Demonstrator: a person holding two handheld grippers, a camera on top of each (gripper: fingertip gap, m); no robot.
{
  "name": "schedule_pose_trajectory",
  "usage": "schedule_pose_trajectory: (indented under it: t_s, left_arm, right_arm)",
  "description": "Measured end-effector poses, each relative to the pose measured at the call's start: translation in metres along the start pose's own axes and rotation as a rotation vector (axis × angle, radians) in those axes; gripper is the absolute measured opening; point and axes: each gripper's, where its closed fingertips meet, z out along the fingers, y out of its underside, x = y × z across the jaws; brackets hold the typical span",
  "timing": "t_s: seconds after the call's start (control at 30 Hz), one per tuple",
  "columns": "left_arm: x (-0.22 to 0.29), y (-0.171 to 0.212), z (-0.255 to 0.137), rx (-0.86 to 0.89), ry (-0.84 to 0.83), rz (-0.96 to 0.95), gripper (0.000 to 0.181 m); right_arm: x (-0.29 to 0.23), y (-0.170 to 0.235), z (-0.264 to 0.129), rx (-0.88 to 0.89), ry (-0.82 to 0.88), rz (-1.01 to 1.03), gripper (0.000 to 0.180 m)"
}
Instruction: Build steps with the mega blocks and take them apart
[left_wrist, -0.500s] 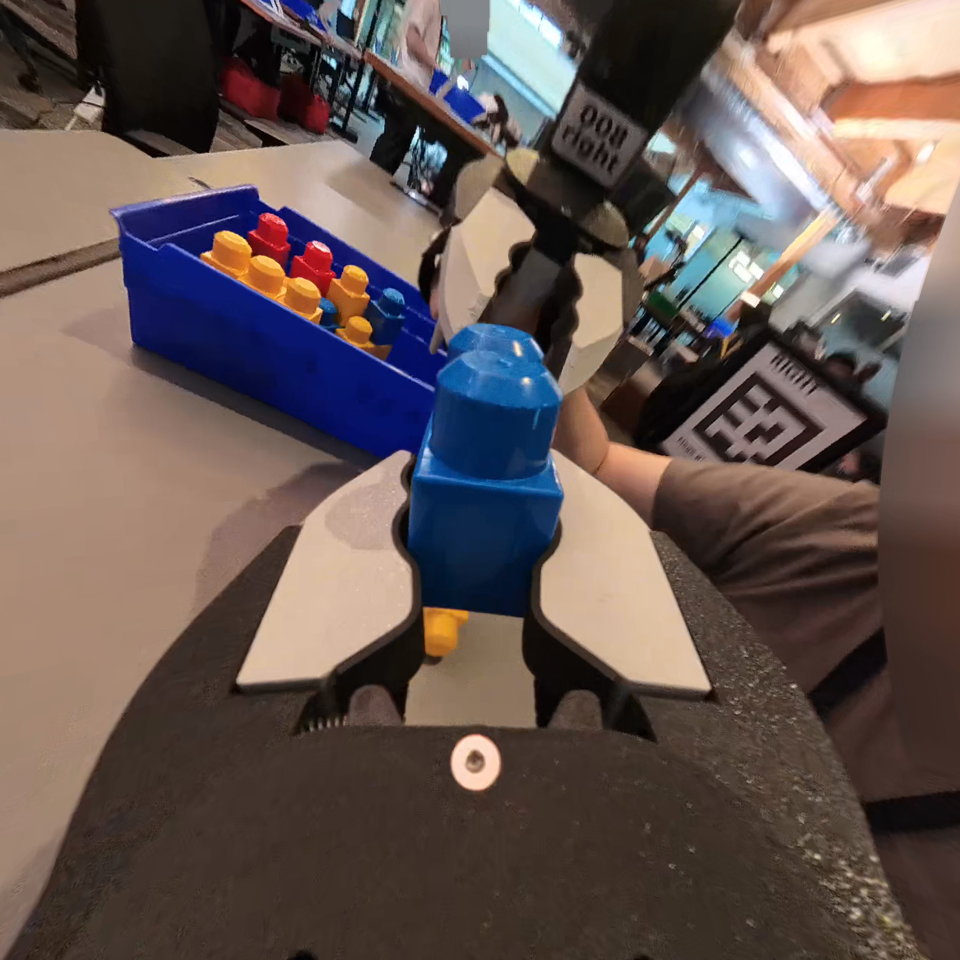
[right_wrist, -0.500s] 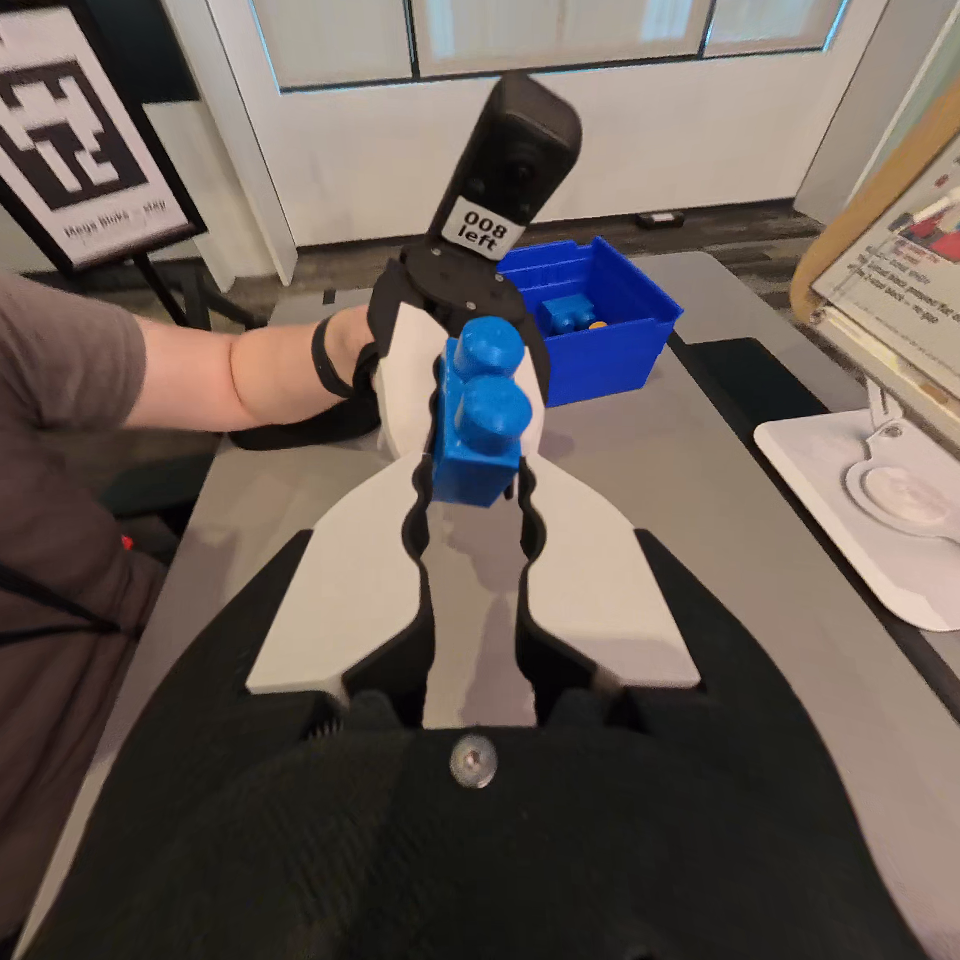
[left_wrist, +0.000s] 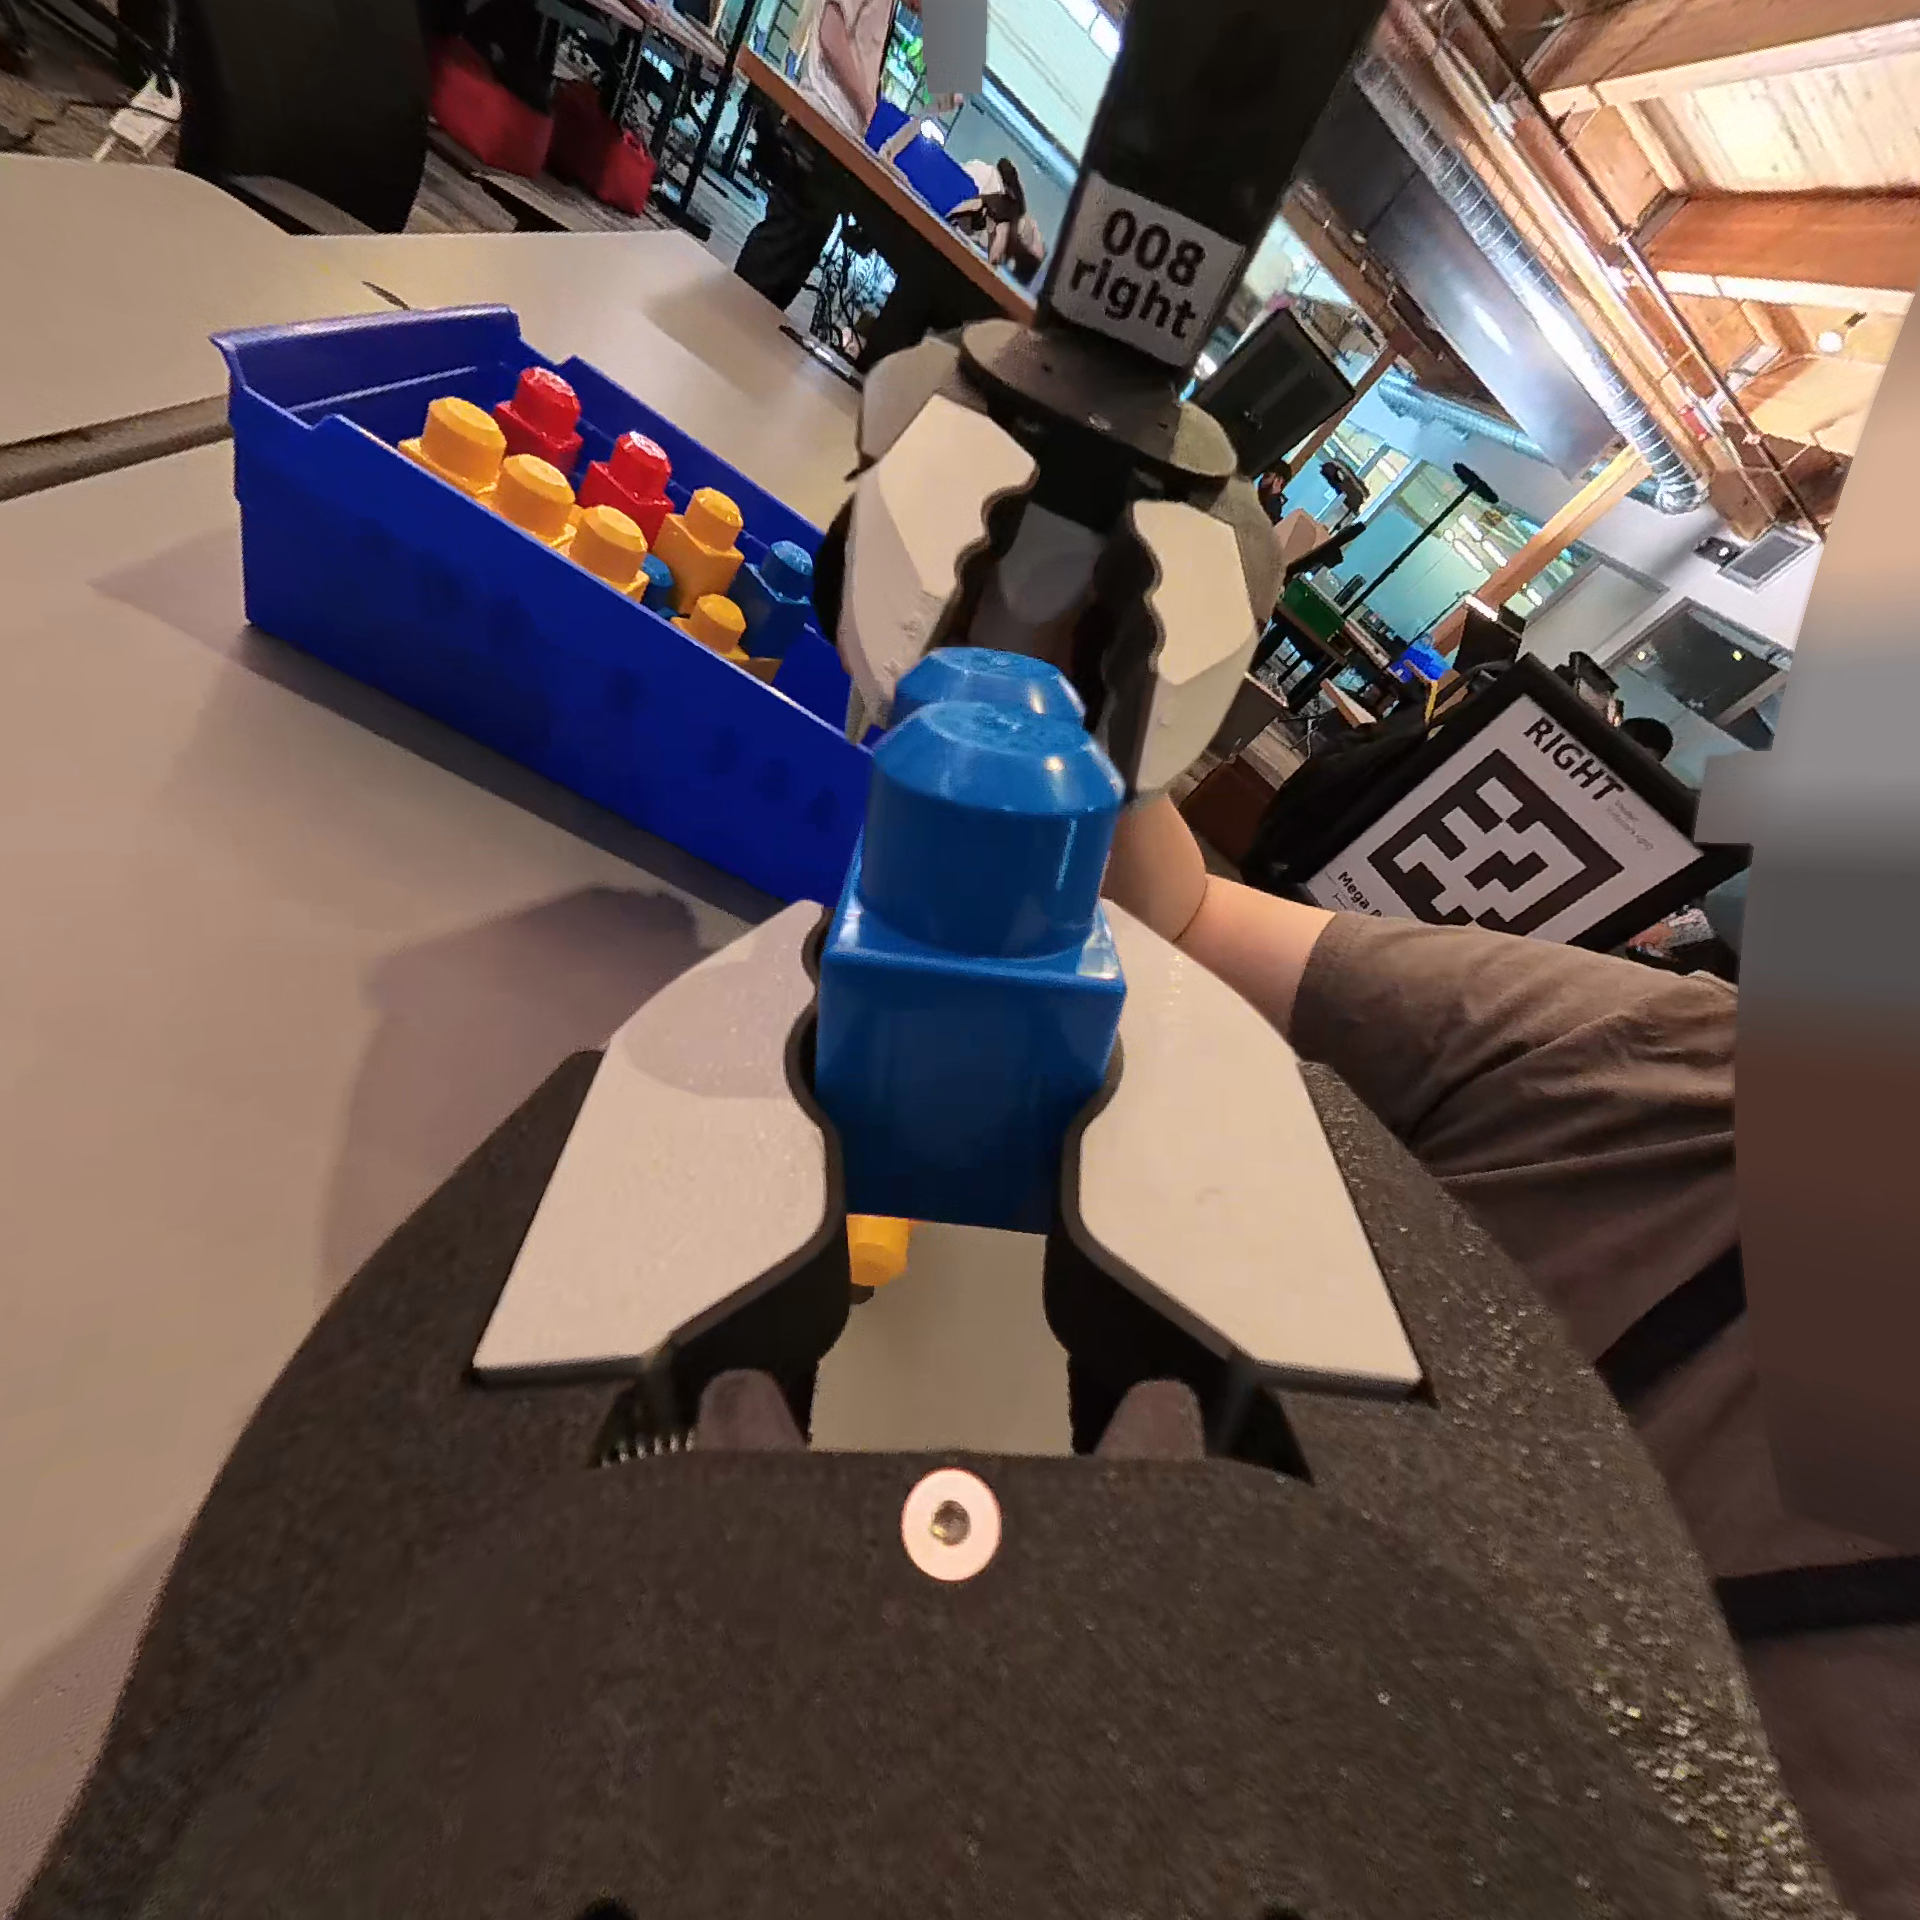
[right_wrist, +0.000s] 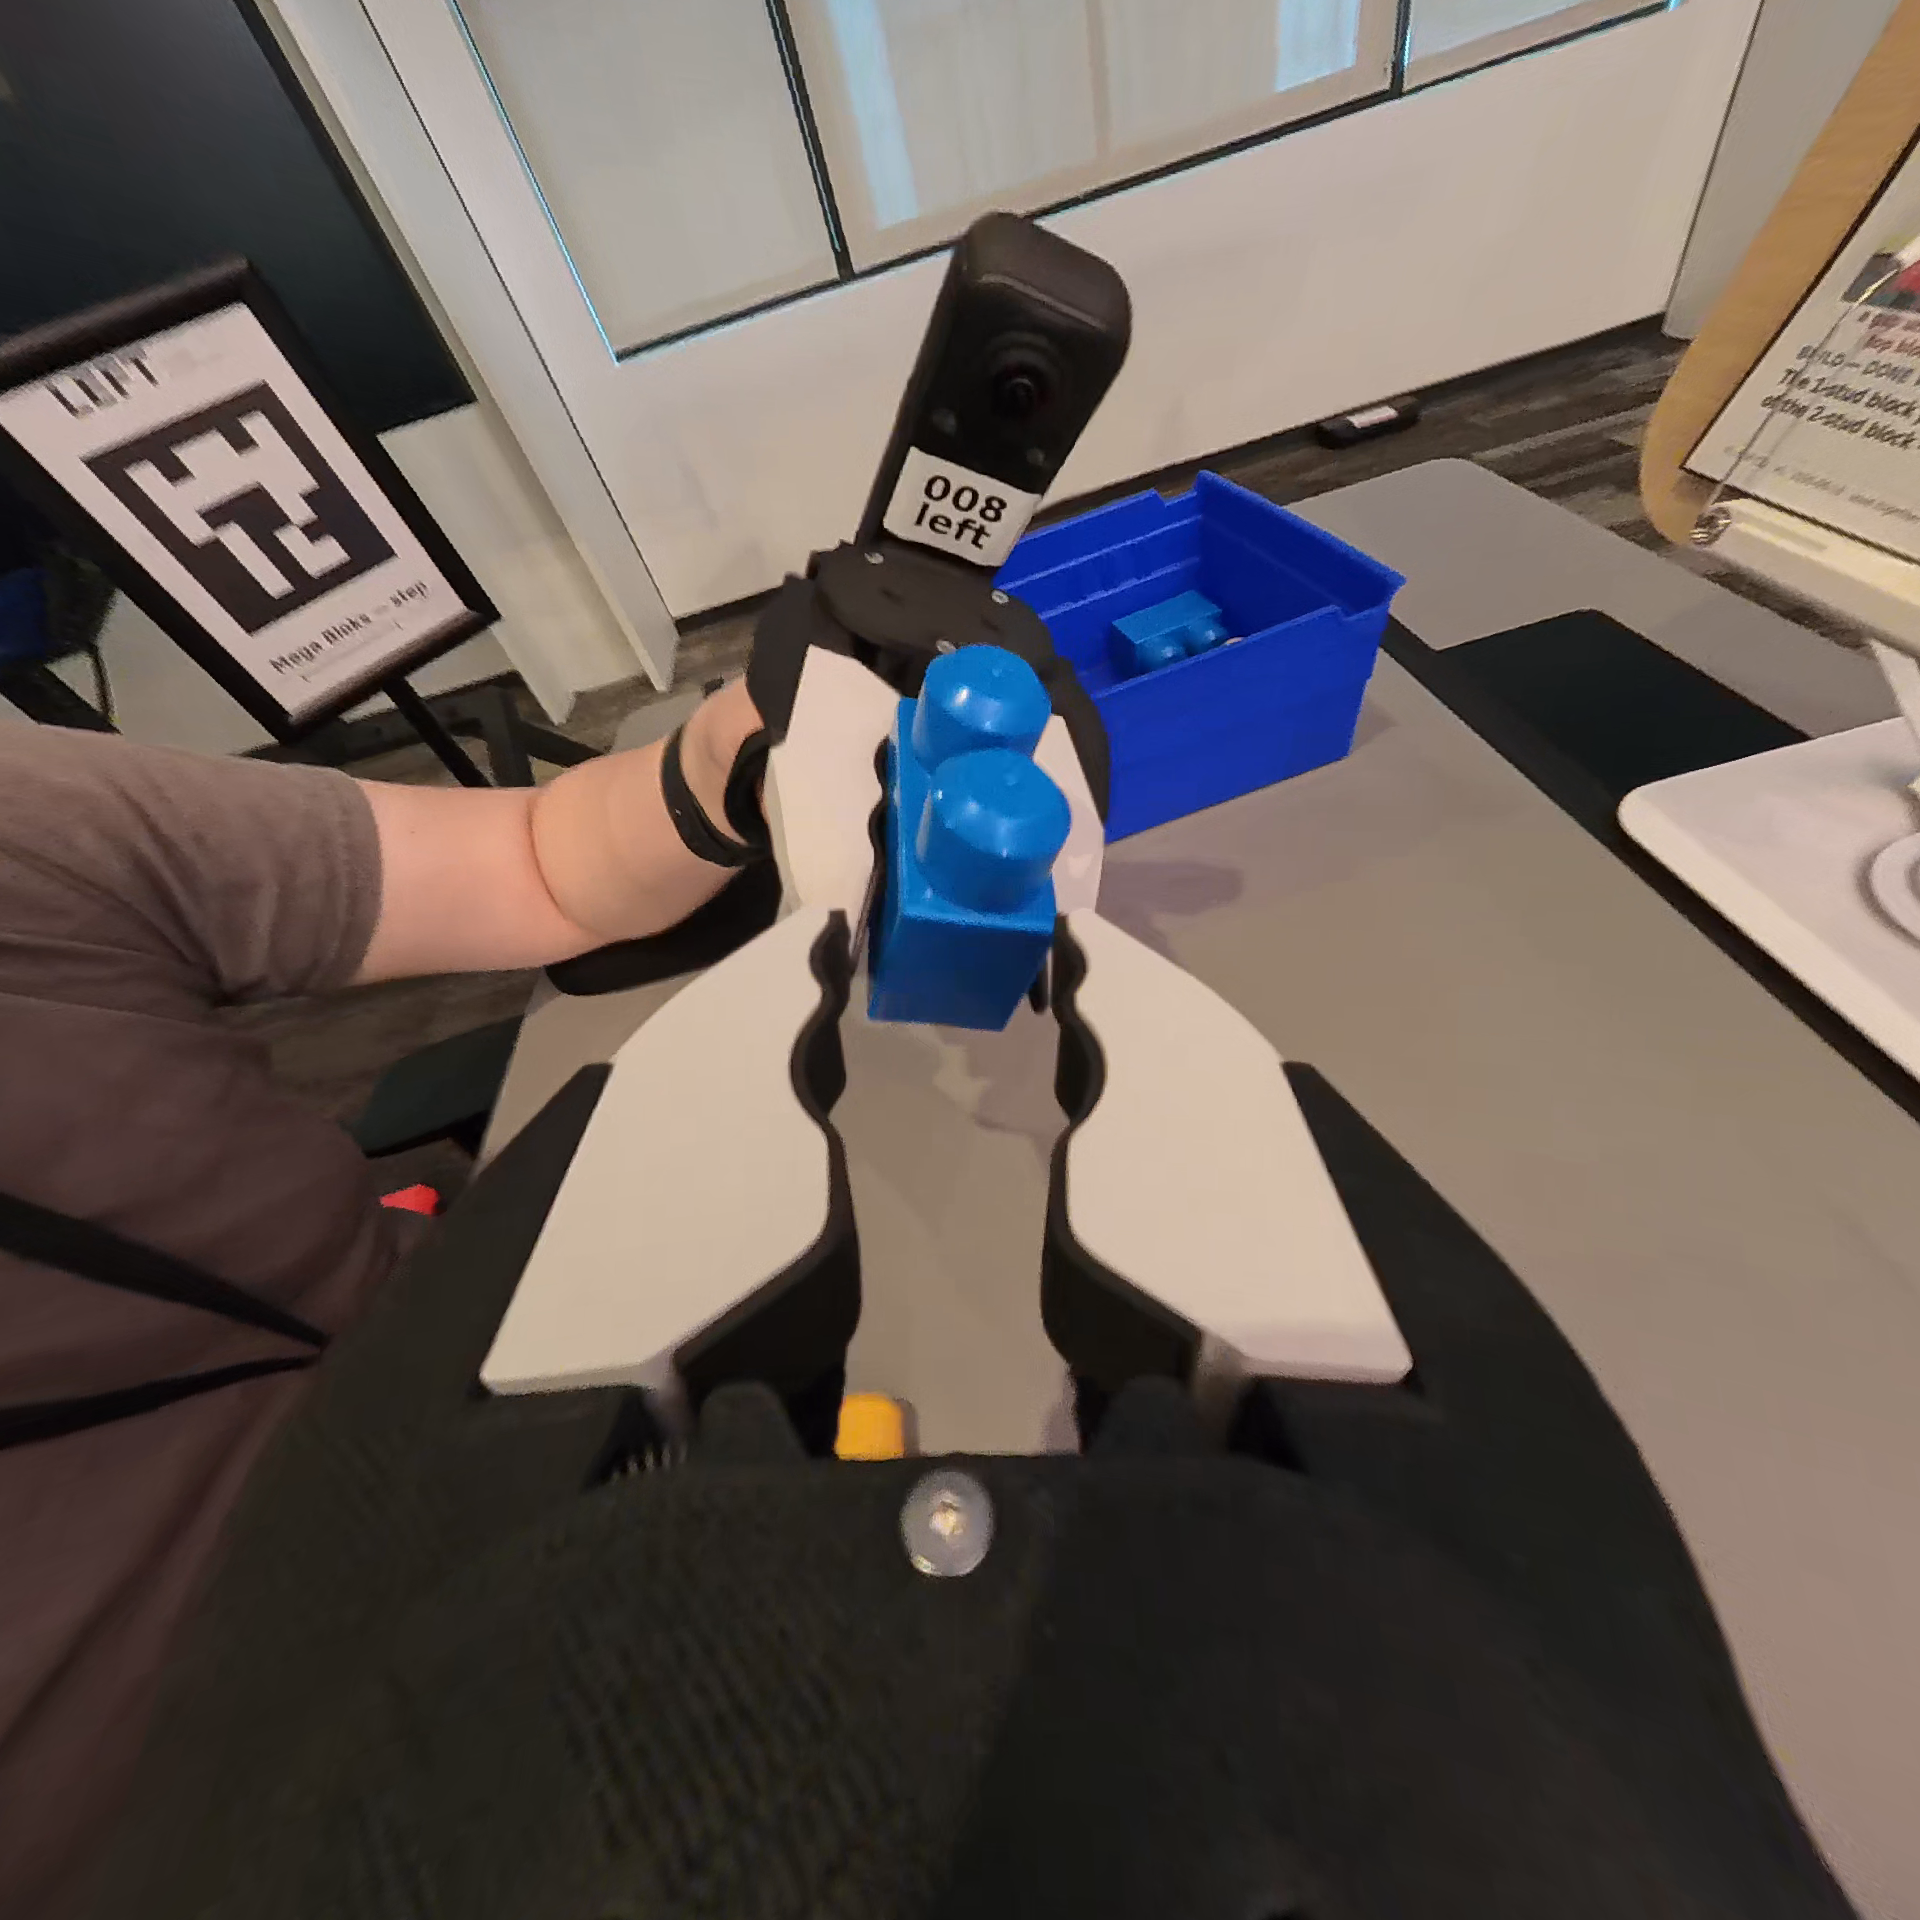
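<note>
Little has shifted: left gripper (left_wrist: 961, 1049) still clamps the glossy blue two-stud block (left_wrist: 971, 997), studs up, long axis running away toward the right gripper (right_wrist: 951, 997). Right's fingers stand spread around the block's far end, not touching. Yellow block (left_wrist: 878, 1247) below; blue bin (left_wrist: 540, 665) beyond, left.

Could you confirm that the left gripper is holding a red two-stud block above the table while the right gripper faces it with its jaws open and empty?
Not quite: the two-stud block in the left gripper is blue, not red, as the left wrist view shows. The rest holds: the right gripper faces it, open and empty, above the table.
</note>
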Motion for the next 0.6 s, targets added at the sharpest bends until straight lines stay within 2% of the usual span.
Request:
schedule_pose_trajectory:
  t_s: [0.17, 0.23, 0.6]
  left_arm:
    - [0.005, 0.007, 0.006, -0.047, 0.006, 0.02, 0.043]
    - [0.004, 0.009, 0.007, -0.056, -0.01, 0.032, 0.043]
    - [0.001, 0.015, 0.008, -0.095, -0.022, 0.007, 0.043]
  right_arm:
    - [0.001, 0.001, 0.008, 0.034, -0.033, 0.083, 0.04]
    - [-0.002, 0.003, 0.01, 0.033, -0.066, 0.103, 0.029]
    - [0.002, 0.008, 0.012, 0.019, -0.086, 0.153, 0.028]
